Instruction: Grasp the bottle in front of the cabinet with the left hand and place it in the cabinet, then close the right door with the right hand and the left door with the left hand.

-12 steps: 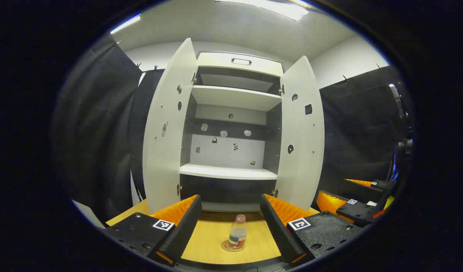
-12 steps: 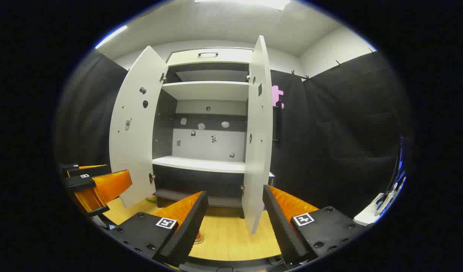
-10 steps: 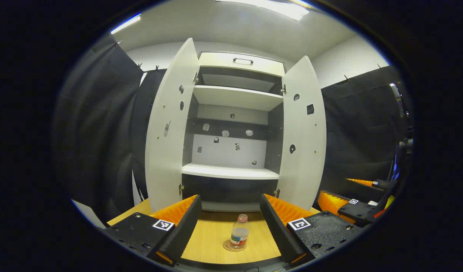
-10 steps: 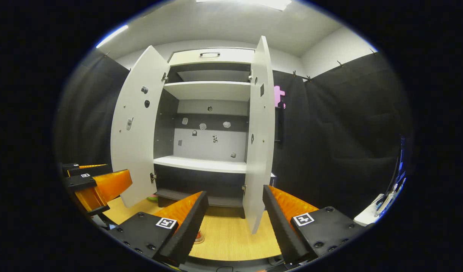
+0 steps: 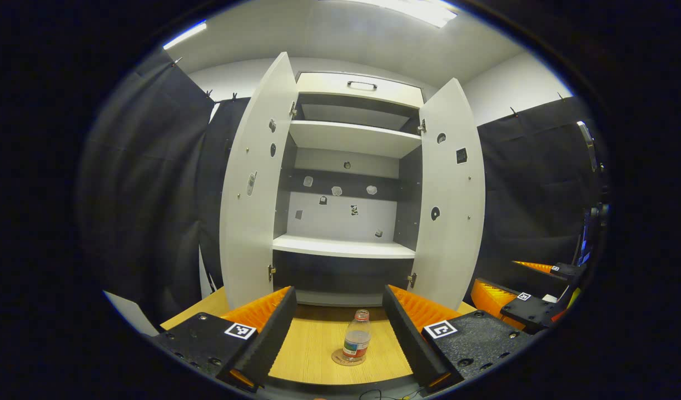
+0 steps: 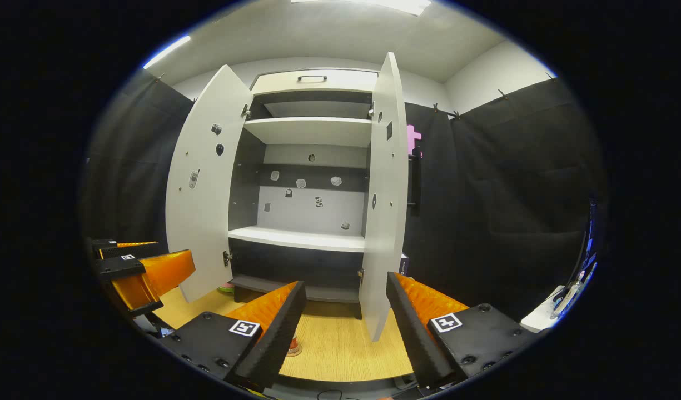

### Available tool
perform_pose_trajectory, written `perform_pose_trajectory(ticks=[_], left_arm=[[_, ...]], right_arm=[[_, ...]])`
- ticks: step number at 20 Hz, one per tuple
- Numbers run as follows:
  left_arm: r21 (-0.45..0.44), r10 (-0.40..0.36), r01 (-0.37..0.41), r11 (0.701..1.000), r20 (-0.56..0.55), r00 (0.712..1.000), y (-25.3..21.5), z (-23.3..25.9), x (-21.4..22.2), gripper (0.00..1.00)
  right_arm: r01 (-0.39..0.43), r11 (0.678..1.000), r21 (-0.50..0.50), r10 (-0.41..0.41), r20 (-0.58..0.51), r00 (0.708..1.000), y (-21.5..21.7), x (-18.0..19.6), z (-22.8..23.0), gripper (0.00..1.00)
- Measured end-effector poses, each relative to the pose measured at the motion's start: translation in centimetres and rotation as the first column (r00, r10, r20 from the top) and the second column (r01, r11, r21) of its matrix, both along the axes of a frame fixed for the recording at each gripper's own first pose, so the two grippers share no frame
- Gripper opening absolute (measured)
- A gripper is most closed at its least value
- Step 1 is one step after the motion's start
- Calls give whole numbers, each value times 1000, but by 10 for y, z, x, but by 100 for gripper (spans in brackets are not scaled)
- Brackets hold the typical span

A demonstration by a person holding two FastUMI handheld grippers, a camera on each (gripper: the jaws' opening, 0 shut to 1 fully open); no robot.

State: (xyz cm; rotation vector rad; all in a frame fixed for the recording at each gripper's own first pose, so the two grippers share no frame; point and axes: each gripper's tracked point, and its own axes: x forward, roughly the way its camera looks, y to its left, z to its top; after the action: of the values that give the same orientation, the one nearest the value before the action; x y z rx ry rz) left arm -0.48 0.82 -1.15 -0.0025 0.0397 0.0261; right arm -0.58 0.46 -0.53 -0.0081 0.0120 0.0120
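Left claw [image 5: 336, 333] open, has edged closer to the bottle [image 5: 356, 343] at 12 o'clock; grasp pending. Right claw [image 6: 344, 328] open, idle.

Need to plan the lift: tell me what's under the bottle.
The bottle stands upright on a small round coaster on the wooden table. Whatever lies beneath the coaster is covered.

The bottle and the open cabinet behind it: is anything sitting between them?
No. In the left gripper view, only bare wooden tabletop lies between the bottle and the cabinet.
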Motion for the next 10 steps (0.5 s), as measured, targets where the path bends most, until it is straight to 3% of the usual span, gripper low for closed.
perform_pose_trajectory(ticks=[10], left_arm=[[-16, -3, 1, 1000, -77, 997, -6, -39, 8, 94]], right_arm=[[13, 1000, -11, -13, -6, 1000, -10, -4, 1, 96]])
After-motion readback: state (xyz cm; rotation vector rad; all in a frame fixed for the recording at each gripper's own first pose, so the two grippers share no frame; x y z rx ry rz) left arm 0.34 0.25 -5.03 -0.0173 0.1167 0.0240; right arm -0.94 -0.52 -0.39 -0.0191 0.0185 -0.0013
